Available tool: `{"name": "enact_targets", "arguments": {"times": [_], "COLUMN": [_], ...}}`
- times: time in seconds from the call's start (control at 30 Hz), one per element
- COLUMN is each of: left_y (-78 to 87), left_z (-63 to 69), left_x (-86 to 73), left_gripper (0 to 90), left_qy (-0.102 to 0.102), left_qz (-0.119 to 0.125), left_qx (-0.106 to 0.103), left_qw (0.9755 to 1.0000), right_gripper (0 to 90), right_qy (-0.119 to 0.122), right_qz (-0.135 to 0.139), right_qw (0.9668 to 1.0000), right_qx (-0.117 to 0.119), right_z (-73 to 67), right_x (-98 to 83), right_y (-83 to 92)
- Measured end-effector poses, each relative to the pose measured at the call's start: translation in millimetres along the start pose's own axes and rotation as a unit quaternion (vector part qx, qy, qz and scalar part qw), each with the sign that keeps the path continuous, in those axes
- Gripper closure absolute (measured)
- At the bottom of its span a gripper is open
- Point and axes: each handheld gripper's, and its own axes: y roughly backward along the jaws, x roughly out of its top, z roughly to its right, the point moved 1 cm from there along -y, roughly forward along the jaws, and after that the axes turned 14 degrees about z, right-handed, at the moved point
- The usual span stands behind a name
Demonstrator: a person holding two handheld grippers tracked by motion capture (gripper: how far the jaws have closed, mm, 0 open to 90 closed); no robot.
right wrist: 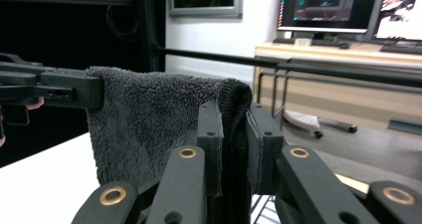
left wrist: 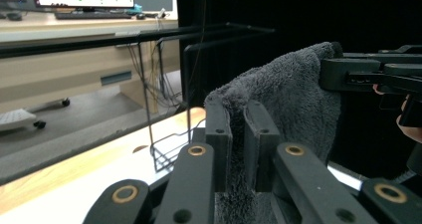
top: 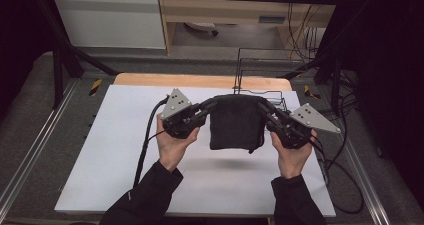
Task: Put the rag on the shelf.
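Observation:
A dark grey folded towel [top: 235, 122] hangs above the white table top [top: 125, 150], stretched between my two grippers. My left gripper [top: 214, 102] is shut on the towel's upper left corner. My right gripper [top: 261, 103] is shut on its upper right corner. In the left gripper view the towel [left wrist: 288, 99] is pinched between the two black jaws of my left gripper [left wrist: 238, 134], and the other gripper holds its far corner. In the right gripper view the towel [right wrist: 149, 119] is clamped the same way in my right gripper [right wrist: 234, 134].
A black wire rack [top: 260, 72] stands just behind the towel at the table's far edge. A wooden strip [top: 200, 80] runs along the back. Cables trail from both grippers off the table's sides. Black frame bars cross the back.

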Motion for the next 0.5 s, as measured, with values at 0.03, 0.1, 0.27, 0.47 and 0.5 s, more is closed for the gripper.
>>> {"name": "enact_targets", "arguments": {"times": [0.03, 0.1, 0.27, 0.47, 0.5], "left_y": [-3.2, -7.6, -19.7, -35.3, -37.8], "left_z": [1.9, 4.4, 10.6, 14.4, 14.8], "left_x": [1.6, 3.8, 9.3, 17.5, 18.8], "left_gripper": [82.4, 82.4, 82.4, 82.5, 82.5], "left_qy": [-0.001, -0.001, -0.003, -0.003, -0.002], "left_qz": [0.003, 0.007, 0.018, 0.027, 0.028], "left_qx": [-0.002, -0.003, -0.008, -0.011, -0.011], "left_qw": [1.0000, 1.0000, 0.9998, 0.9996, 0.9995], "right_gripper": [79.3, 79.3, 79.3, 79.3, 79.3], "right_qy": [-0.001, 0.004, 0.011, 0.012, 0.012], "right_qz": [0.003, 0.009, 0.019, 0.029, 0.030], "right_qw": [1.0000, 0.9999, 0.9994, 0.9987, 0.9986], "right_qx": [-0.004, -0.010, -0.026, -0.041, -0.043], "right_z": [1.4, 5.0, 12.7, 21.6, 23.2], "right_x": [2.2, 6.2, 15.3, 24.4, 25.9], "right_y": [1.2, 3.6, 7.0, 8.2, 8.3]}}
